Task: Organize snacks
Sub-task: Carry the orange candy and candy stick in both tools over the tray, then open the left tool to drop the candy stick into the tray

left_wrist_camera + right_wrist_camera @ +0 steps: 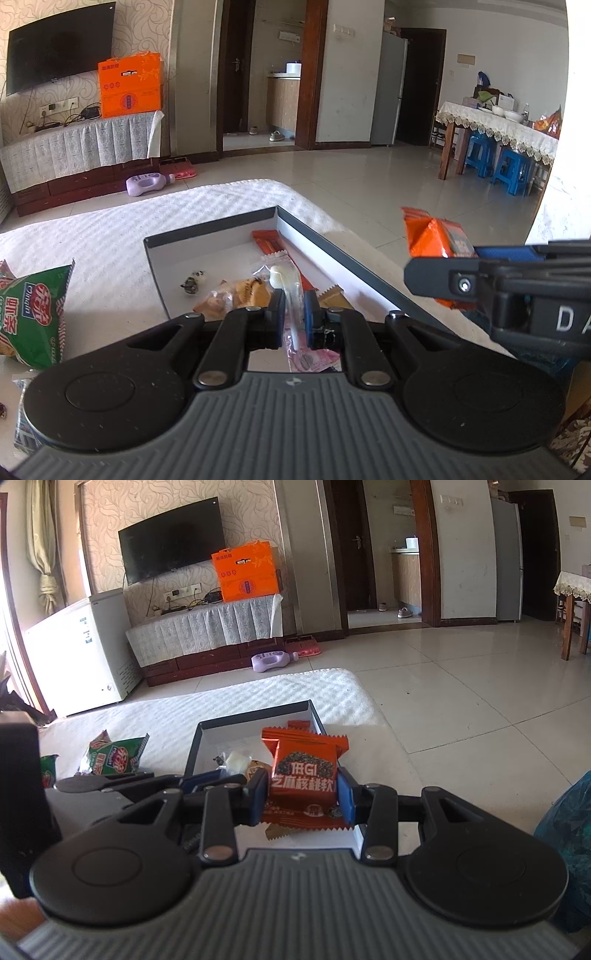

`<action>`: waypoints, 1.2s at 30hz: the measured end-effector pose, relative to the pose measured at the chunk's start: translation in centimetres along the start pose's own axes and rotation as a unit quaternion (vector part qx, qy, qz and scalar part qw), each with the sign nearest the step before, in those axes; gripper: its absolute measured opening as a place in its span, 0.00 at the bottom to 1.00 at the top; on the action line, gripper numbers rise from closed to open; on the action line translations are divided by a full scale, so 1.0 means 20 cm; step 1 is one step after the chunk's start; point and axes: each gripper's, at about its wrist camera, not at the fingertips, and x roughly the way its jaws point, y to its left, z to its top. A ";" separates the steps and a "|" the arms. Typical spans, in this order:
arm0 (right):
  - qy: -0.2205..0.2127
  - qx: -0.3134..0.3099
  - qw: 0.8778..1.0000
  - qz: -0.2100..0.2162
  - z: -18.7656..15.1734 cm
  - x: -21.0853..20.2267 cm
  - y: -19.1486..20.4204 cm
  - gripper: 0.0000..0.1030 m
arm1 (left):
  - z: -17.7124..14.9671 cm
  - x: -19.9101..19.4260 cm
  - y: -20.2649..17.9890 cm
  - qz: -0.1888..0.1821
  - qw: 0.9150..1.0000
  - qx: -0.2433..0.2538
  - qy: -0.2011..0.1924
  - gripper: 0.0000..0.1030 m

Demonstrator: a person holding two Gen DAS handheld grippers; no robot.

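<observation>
Both grippers over the shallow tray [221,236] on the white padded table [110,229].

Left gripper [294,317]: jaws nearly together, pinching the stick of a lollipop in a clear wrapper [284,291]; the white candy head shows just ahead of the pads, above the tray floor.

Right gripper [302,794]: jaws part open, clamped on the sides of an orange snack packet [304,775], held up over the tray's near half. From the left camera the same packet sits up and to the right of the tray.

Already in the tray: an orange bar [271,242], a biscuit in clear wrap [236,295], a small dark-and-white sweet [191,282]. A green snack bag [33,314] lies on the table left of the tray, not yet sorted.

Step in hand, as I read it: setting both pieces down in the tray. To do it well, lower the lollipop onto bare floor beside the biscuit before letting go, so it does not bounce out. Bring the orange packet down flat into open space near the bar. Keep the two grippers apart; they are close.
</observation>
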 end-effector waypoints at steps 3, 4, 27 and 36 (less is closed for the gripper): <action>0.002 0.000 1.000 0.001 0.00 0.00 0.00 0.41 | -0.02 0.02 -0.02 -0.003 1.000 0.006 0.004 0.13; 0.003 0.000 1.000 0.002 0.00 0.01 0.00 0.41 | -0.03 0.03 -0.03 -0.005 1.000 0.006 0.006 0.13; 0.019 -0.009 1.000 0.013 -0.01 0.02 0.02 0.41 | -0.09 0.08 -0.03 -0.013 1.000 0.008 0.023 0.19; 0.026 -0.013 0.999 0.015 -0.01 0.05 0.03 0.41 | -0.09 0.01 -0.03 -0.016 1.000 0.020 0.013 0.33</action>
